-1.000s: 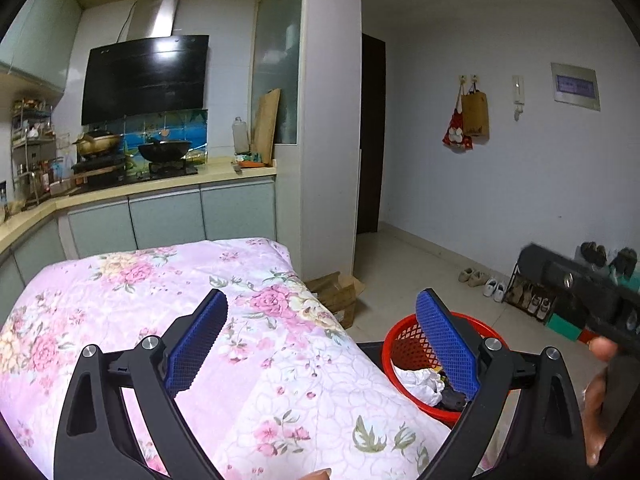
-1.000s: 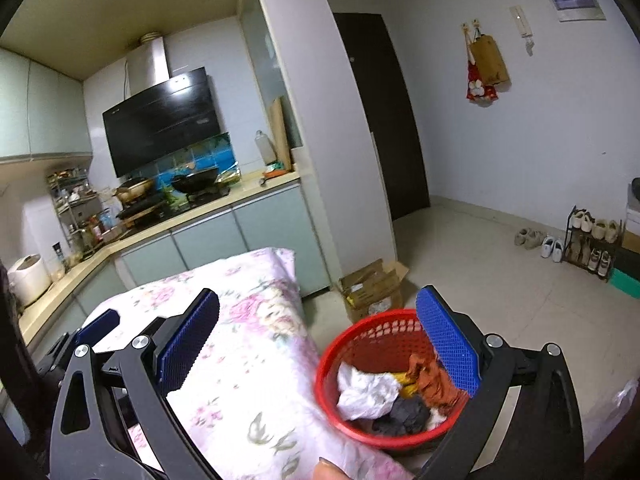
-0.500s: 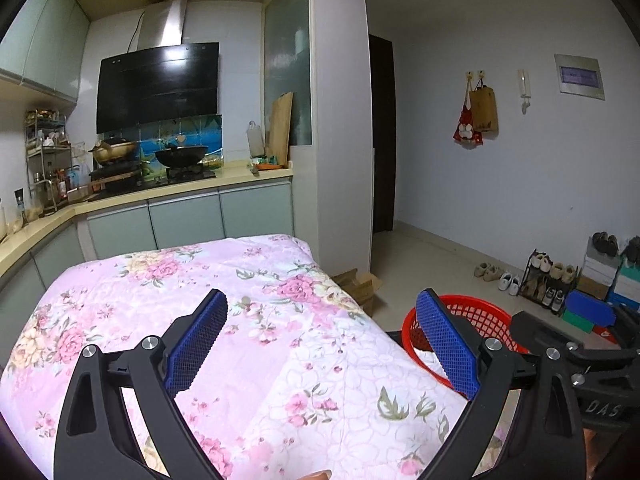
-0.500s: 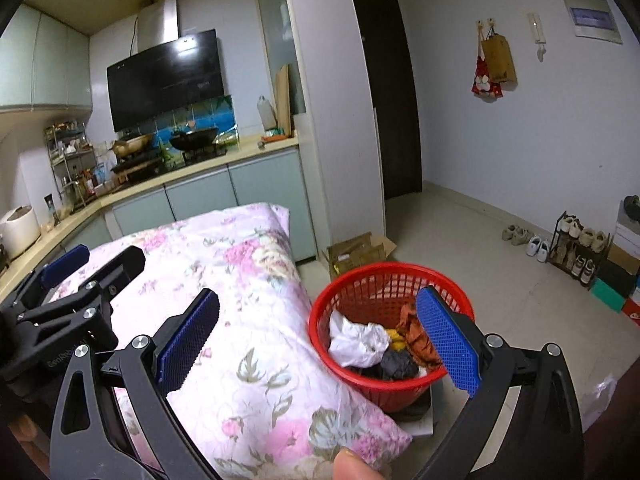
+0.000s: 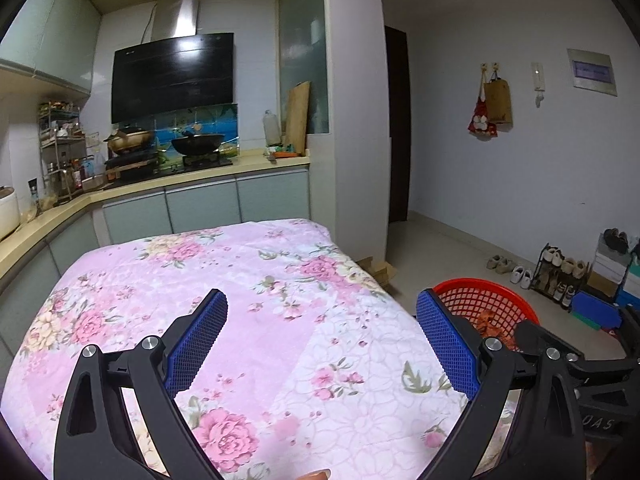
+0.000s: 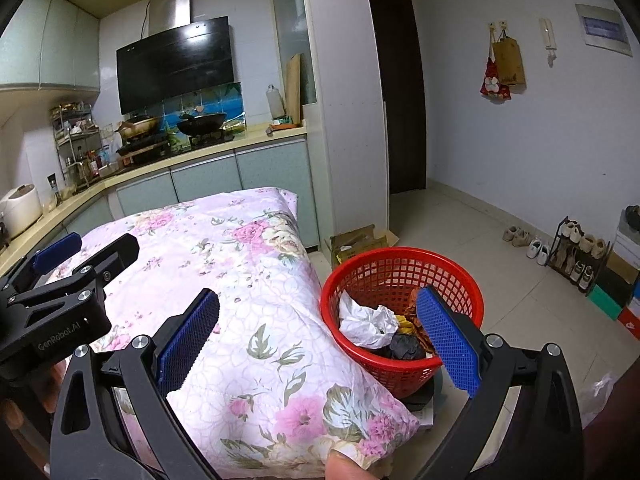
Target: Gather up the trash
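Across the lower half of both wrist views spreads a pink floral quilted cover [image 5: 256, 304] over a raised surface whose kind cannot be told, its top bare. Both grippers hang above it. Left gripper [image 5: 322, 340]: jaws spread wide, nothing between the blue pads, pointing over the middle of the cover. Right gripper [image 6: 318, 340]: jaws equally wide and empty, sitting over the cover's right edge, with the left pad above the fabric and the right pad in front of a red plastic mesh basket [image 6: 400, 276]. That basket stands just beside the cover's right edge, at lower centre-right of the right wrist view, resting on a flat grey object on the pale tiled floor [image 6: 500, 248]. Inside it lie a crumpled white paper wad [image 6: 366, 320], a dark grey crumpled piece [image 6: 404, 346] and orange-brown scraps [image 6: 412, 306], all below the rim. In the left wrist view the basket shows at lower right, partly hidden by the right gripper's black frame. Beyond the basket sits an open brown cardboard box [image 6: 354, 242] against the white pillar, near the cover's far corner. To the right the floor runs open up to a shoe rack [image 6: 576, 256] along the wall at the right edge. Kitchen cabinets run close behind the cover's far edge.
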Available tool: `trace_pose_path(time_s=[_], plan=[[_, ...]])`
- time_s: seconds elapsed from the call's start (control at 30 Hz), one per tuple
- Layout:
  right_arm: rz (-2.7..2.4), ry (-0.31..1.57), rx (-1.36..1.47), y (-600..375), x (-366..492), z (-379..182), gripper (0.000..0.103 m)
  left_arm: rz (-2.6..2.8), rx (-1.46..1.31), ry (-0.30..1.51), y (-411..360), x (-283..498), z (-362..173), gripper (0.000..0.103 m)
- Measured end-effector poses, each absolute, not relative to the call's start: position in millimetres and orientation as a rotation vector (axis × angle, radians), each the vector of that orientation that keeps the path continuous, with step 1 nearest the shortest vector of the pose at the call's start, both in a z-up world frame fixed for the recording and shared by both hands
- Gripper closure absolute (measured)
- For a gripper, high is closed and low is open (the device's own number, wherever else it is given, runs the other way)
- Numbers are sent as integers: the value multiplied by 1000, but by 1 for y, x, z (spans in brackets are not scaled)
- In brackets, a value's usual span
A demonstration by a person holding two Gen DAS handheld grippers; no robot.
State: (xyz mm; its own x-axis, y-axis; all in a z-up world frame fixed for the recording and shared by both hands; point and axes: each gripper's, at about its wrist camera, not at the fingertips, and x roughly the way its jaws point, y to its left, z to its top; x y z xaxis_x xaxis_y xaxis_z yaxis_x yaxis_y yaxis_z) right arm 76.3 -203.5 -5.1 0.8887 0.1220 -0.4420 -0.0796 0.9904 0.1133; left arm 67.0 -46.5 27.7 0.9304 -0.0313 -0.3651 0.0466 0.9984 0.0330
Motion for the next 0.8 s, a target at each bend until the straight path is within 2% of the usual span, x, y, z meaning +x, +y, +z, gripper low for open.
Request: trace_pose_path(time_s=[0.8], plan=[[7, 503, 147, -220, 81, -11, 7, -29, 30, 411, -43, 71, 21, 11]])
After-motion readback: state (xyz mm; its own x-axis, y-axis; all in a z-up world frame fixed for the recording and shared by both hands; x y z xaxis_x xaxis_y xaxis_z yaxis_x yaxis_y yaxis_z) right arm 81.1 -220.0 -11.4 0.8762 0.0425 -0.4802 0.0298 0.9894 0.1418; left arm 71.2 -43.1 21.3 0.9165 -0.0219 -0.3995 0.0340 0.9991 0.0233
